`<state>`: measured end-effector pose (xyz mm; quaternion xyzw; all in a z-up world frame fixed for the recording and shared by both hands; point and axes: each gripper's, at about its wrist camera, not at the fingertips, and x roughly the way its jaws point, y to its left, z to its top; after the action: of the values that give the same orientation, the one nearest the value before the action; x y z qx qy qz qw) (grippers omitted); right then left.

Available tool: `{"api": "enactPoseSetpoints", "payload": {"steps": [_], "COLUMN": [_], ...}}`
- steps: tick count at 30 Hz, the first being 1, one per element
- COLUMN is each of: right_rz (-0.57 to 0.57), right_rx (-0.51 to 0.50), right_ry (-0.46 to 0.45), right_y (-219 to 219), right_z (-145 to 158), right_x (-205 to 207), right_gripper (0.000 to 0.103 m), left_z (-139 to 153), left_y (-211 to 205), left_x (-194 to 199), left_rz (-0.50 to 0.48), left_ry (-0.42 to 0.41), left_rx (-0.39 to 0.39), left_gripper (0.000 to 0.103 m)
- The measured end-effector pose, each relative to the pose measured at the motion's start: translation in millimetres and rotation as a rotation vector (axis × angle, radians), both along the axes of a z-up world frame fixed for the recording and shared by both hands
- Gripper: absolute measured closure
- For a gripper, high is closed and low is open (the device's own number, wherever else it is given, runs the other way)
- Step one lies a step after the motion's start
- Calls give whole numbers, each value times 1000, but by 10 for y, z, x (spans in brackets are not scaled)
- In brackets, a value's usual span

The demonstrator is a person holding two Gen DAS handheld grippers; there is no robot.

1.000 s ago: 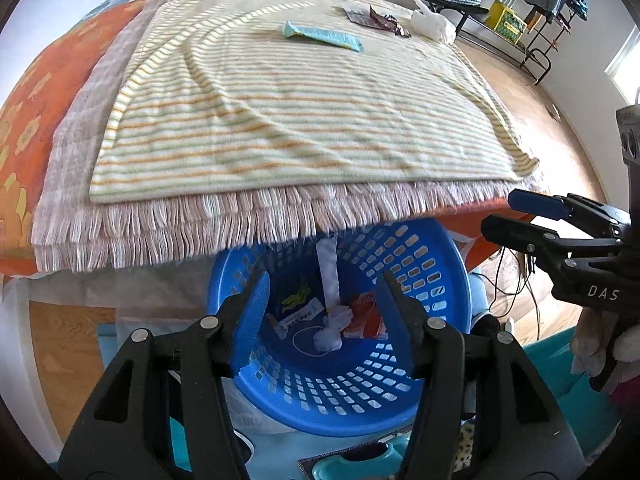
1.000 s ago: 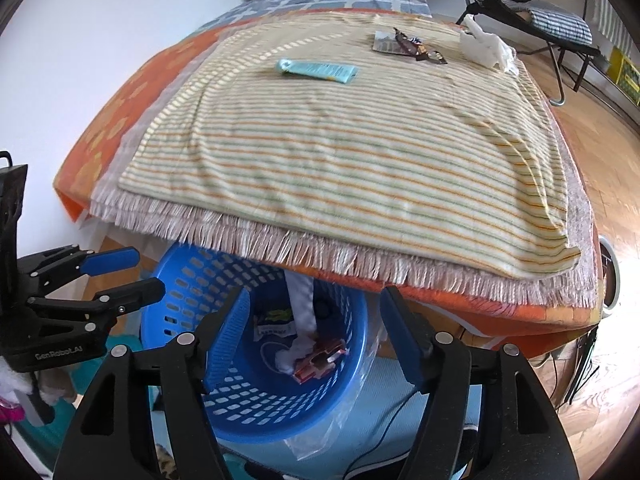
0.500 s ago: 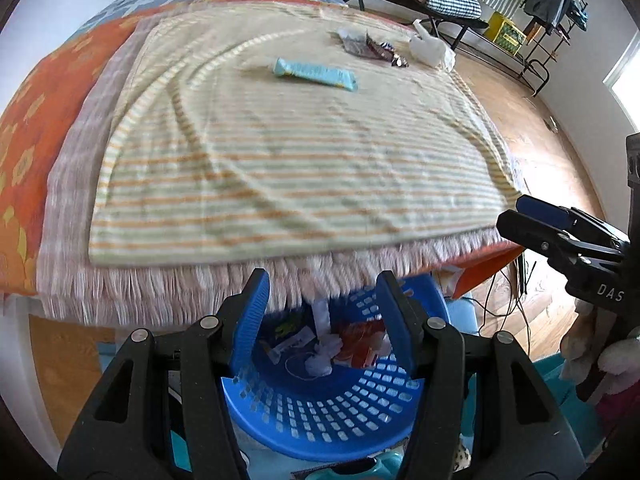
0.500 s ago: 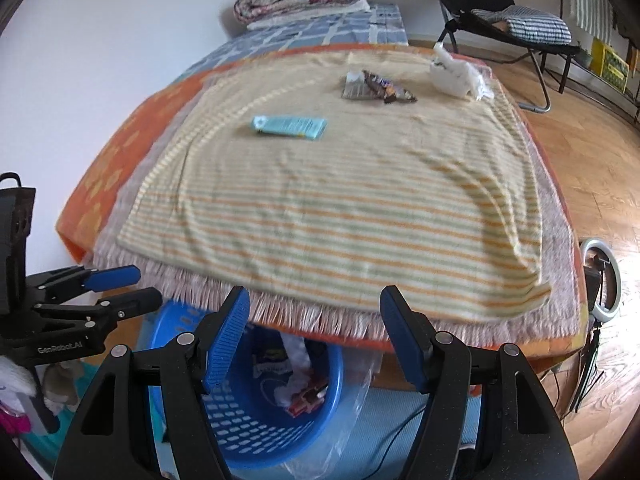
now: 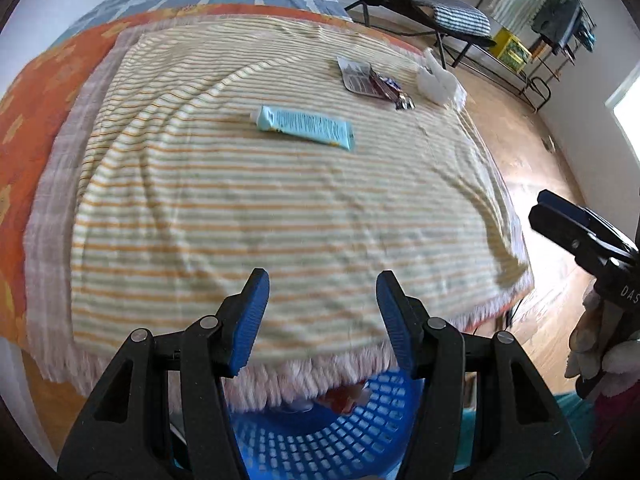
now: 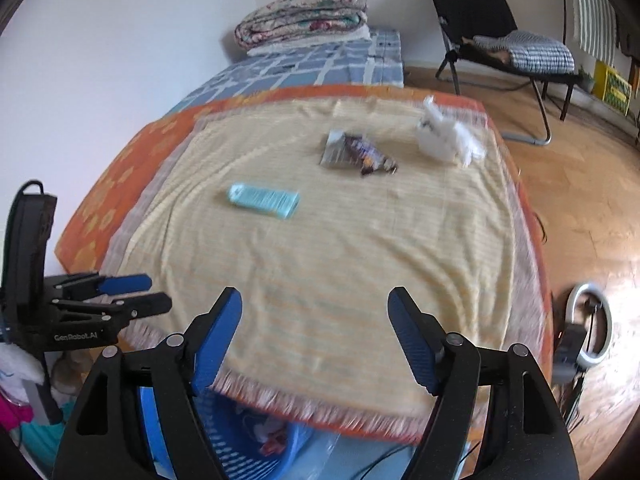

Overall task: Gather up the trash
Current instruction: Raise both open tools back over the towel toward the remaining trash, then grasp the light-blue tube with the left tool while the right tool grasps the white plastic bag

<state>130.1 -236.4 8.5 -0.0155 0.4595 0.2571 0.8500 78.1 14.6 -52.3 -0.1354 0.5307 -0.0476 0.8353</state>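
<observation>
Both grippers hover over the near edge of the bed, jaws apart and holding nothing.

On the striped blanket (image 5: 280,200) lie three bits of trash, well ahead of the left gripper (image 5: 322,312) and right gripper (image 6: 314,332): a light blue tube (image 5: 304,126) nearest, a candy wrapper (image 5: 372,82) on a silver packet beyond it, and a crumpled white tissue (image 5: 438,78) near the far right edge. The blue basket (image 5: 320,436) sits below the fringed edge, partly hidden by it and by the jaws, with some scraps inside. Only the right wrist view shows the folded quilt (image 6: 300,16) against the wall and a ring light (image 6: 588,332) on the floor; both show the black chair (image 6: 492,36).
</observation>
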Motion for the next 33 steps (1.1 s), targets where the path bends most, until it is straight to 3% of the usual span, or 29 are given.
{"api": "enactPoseSetpoints", "payload": {"steps": [8, 22, 30, 33], "right_rz": [-88, -203, -258, -265], "right_rx": [4, -15, -21, -12], "right_ry": [6, 58, 82, 97], "right_y": [-259, -438, -435, -390], "right_z": [8, -373, -626, -684], "right_x": [759, 1973, 2412, 2528], "right_gripper": [28, 28, 28, 28], "left_z": [-90, -493, -517, -511], "left_y": [118, 200, 359, 314], "left_x": [576, 1247, 1577, 1708], "left_rz": [71, 110, 158, 152], "left_ry": [18, 100, 70, 50], "left_rx": [-49, -85, -114, -89], "left_gripper": [40, 40, 40, 35]}}
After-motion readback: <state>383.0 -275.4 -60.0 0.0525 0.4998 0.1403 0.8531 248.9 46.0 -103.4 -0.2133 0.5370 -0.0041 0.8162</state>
